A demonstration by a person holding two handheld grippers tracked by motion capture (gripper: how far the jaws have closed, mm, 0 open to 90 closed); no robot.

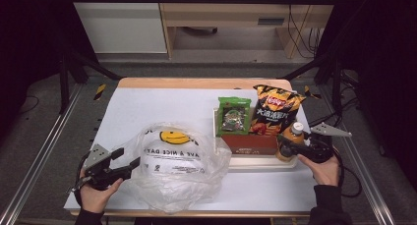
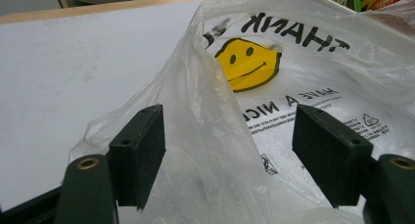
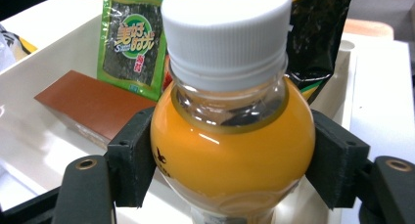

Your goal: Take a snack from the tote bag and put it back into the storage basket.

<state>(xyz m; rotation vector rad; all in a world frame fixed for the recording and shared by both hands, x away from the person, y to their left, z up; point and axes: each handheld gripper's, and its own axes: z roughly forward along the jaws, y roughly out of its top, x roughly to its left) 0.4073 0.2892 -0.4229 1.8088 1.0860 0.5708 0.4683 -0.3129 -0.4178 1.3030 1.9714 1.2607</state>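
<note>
An orange juice bottle (image 1: 294, 135) with a white cap stands upright at the right end of the white tray (image 1: 260, 162). My right gripper (image 1: 287, 145) is shut on it, and in the right gripper view both pads (image 3: 134, 158) press the bottle's (image 3: 230, 136) round shoulder. A clear plastic bag (image 1: 172, 158) with a yellow smiley face lies crumpled at the front left of the table. My left gripper (image 1: 129, 158) is at the bag's left edge. In the left gripper view its jaws stand wide apart, with a loose fold of the bag (image 2: 210, 111) rising between the pads (image 2: 139, 150).
The tray also holds a green seaweed pack (image 1: 234, 116), a black and orange chips bag (image 1: 275, 109) and a flat brown box (image 1: 251, 142). The white table top (image 1: 147, 104) stretches to the back left. Metal frame rails run along both sides.
</note>
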